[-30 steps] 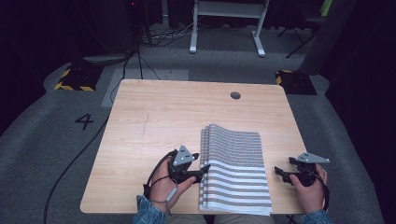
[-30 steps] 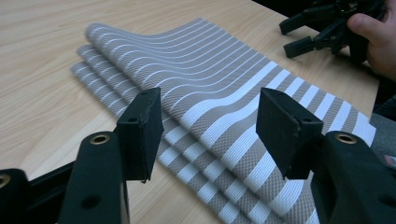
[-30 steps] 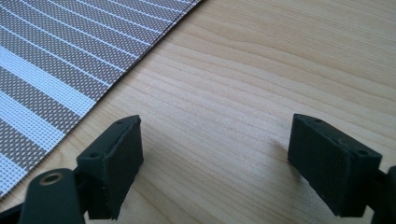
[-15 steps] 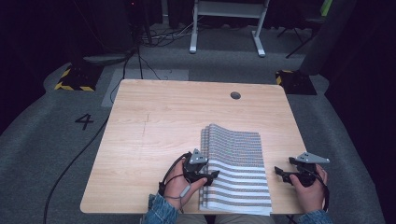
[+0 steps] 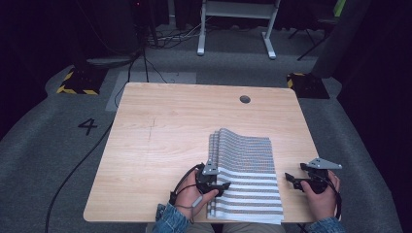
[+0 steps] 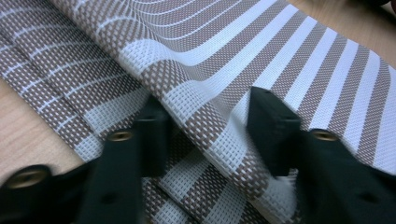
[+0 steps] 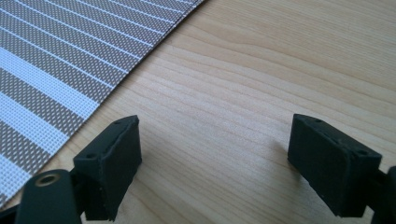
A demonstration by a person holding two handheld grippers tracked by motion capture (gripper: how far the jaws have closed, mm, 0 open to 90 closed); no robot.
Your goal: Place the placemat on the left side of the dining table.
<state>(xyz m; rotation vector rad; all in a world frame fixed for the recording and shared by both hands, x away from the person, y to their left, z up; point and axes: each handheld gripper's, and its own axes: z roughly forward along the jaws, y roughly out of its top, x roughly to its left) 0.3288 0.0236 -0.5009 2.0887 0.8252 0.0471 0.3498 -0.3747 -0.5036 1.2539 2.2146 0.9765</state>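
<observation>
Striped woven placemat (image 5: 248, 182) lying on the near right part of the wooden table (image 5: 160, 141), near end hanging slightly past the table's front edge, left side already folded over into stacked pleats. Brown and white bands in a coarse plastic-looking weave; stiff enough to hold a rounded ridge rather than a flat crease, as seen close up in the left gripper view (image 6: 243, 74).

Changed since a second ago: left tool (image 5: 219, 184) brought down and in from just beside the mat's left edge onto the folded edge itself; jaws just been closing, now half spread and straddling the raised fold, one pad on each side of the ridge (image 6: 210, 130). Not clear from the pictures whether the pads already press the weave or merely flank it. Judged meaning: a grasp of the folded edge being set up, likely to carry the fold further across or to flatten it; grip not yet certainly secure.

Right tool (image 5: 296, 178) resting just off the mat's right edge, jaws wide apart over bare wood, nothing between them (image 7: 215, 154); mat's edge visible to one side in the right gripper view (image 7: 70, 70).

Table top pale, fine-grained, smooth, with a round cable hole (image 5: 245, 99) far from the mat. Grey carpeted floor (image 5: 58, 160) around, marked with a "4" (image 5: 88, 126).
</observation>
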